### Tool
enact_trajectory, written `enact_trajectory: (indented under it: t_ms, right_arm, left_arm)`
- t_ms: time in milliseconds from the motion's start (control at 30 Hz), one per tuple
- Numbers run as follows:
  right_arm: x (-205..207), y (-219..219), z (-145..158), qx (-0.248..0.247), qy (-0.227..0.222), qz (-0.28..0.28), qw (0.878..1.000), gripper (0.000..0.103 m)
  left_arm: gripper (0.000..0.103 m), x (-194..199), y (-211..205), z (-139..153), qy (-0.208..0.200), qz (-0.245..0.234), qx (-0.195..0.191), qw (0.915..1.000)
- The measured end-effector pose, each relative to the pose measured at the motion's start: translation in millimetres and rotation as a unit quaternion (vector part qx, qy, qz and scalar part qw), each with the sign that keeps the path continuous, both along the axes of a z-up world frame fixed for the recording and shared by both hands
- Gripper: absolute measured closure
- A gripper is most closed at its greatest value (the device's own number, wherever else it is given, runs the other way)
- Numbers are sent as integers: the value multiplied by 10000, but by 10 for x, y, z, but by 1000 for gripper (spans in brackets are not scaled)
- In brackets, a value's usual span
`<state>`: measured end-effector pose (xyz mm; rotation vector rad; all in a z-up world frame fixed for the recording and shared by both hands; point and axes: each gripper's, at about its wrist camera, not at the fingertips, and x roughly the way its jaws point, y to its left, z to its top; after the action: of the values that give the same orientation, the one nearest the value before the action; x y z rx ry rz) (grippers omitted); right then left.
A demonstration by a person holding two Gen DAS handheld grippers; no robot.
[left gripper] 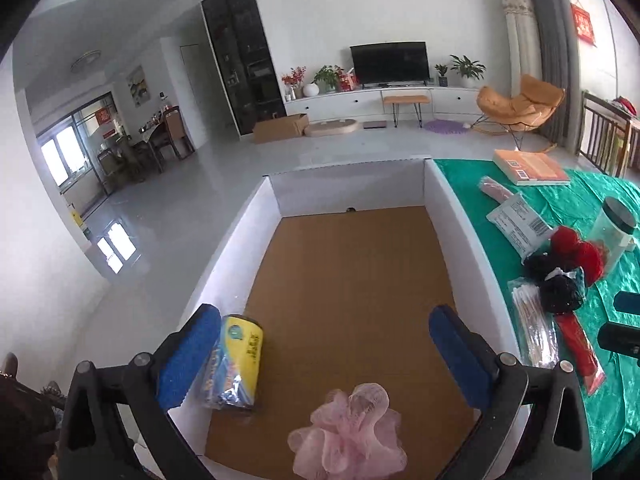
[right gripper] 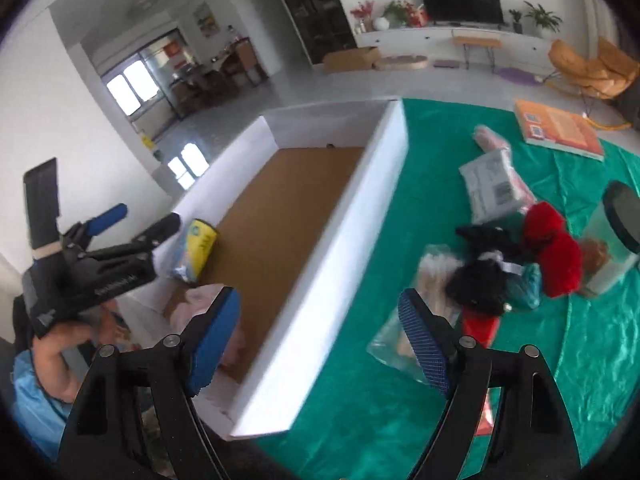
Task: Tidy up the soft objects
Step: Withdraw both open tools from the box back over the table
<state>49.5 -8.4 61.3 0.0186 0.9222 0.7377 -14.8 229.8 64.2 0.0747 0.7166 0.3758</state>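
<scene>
Done: pink sponge (left gripper: 347, 428), yellow pack (left gripper: 234, 364) in box (left gripper: 452, 216) | Left: pile (right gripper: 516, 264) on worktop (right gripper: 400, 400), perhaps soft | left hand-held gripper (left gripper: 324, 364), right hand-held gripper (right gripper: 320, 344): wide, empty

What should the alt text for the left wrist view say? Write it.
The open left gripper hangs over a white box holding a pink bath pouf and a yellow packet. Right of the box, more items lie on a green cloth.
</scene>
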Motion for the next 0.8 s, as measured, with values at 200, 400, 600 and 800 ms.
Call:
enact_trajectory:
  t_ms: [200, 400, 600, 800]
  right_arm:
    - [118, -787, -502, -496, 91, -1248, 9909, 19]
    - [122, -1212, -756, -1387, -391, -2517, 9570, 19]
    - [242, -1661, -904, -1385, -244, -3687, 9188, 19]
    - [356, -1946, -876, -1078, -225, -4095, 9056, 19]
  left_arm:
    - [0, 109, -659, 66, 14, -656, 1, 9978]
    - [0, -9, -1456, 105, -2, -2094, -1030, 9724]
    - [0, -10, -2340, -562, 1097, -2902, -1488, 9389]
    - [0, 83, -2627, -1125, 1738, -2583, -592, 9485]
